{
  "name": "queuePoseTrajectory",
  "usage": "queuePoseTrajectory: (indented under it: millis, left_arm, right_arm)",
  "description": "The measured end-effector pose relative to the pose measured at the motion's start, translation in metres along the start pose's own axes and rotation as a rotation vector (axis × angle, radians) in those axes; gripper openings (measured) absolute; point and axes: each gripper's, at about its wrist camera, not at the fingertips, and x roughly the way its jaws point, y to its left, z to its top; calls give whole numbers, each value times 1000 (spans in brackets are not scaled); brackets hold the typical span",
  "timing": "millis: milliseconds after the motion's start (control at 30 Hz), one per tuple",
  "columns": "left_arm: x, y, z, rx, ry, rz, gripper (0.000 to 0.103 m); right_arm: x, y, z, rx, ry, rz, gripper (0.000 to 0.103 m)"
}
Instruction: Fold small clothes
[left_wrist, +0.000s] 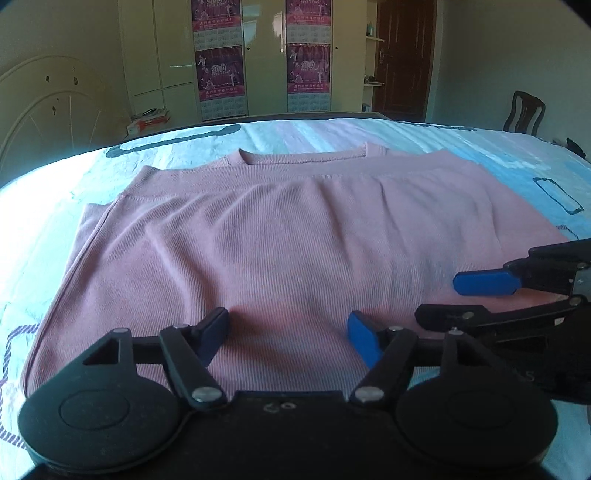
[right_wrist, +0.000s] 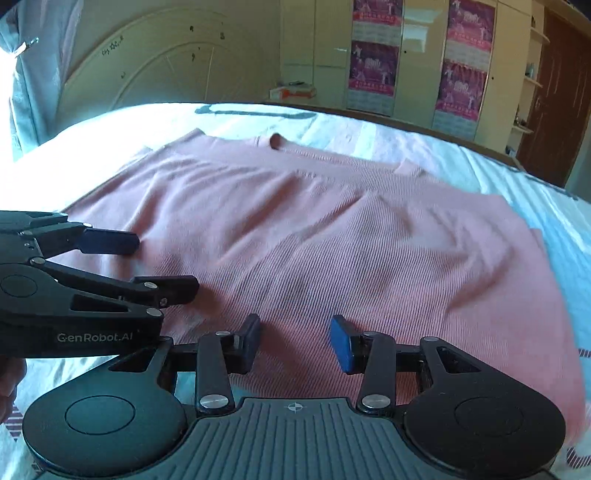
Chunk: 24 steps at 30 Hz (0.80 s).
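**Both grippers free at the near edge of the pink top**

Your left gripper (left_wrist: 288, 334) has its fingers (left_wrist: 360, 341) spread wide, with ribbed cloth lying between them but nothing pinched. Your right gripper (right_wrist: 295, 341) is released too, its fingers (right_wrist: 341, 345) apart at a narrower gap, hovering over the same near edge. The two tools sit just beside each other.

The pink ribbed top (left_wrist: 280, 236) lies on the bed (left_wrist: 480, 147), its bottom part apparently already doubled up towards the neckline (left_wrist: 306, 157). The next fold looks like a side-to-side one, so take hold at the fold line, not in the middle of the panel. Catch all the layers in each pinch, or the upper one will slide off the lower. Keep both hands level as you lift so the edge stays straight.

The left wrist view shows the neckline squarely and a chair (left_wrist: 524, 112) by the wall. The right wrist view alone shows the garment's right-hand edge and the creases running across it; flatten those before you commit.
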Motion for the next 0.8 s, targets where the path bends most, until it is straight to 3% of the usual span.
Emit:
queuePoseTrajectory:
  millis: [100,233,267,300,333,433,733,800]
  left_arm:
    - [-13,14,-10,-9,-8,49,71]
    - [-28,58,-27,-104,-9,120,70]
    - [-30,68,-31,-123,-4,128,70]
    - [-33,78,-35,-142,-7,126,70]
    - [-35,83,-38,-151,-9,124,71]
    - [-37,88,-39,-167,-9,126,71]
    - [-37,85,-37,-175,12,146,71]
    - [-37,85,-41,-177,4,147,71]
  right_arm:
    - [-16,-10,-7,37,-25,-41,43]
    - [-44,-63,-26,145,-22,-190,42]
    - [-50,-78,-31,167,-11,-217,39]
    - [-55,-93,-37,195,4,-235,23]
    - [-59,-106,-42,213,16,-249,14]
    - [-69,-131,-56,244,22,-265,0]
    - [-71,-126,-48,233,48,-259,0]
    - [-76,-124,-49,237,15,-247,0]
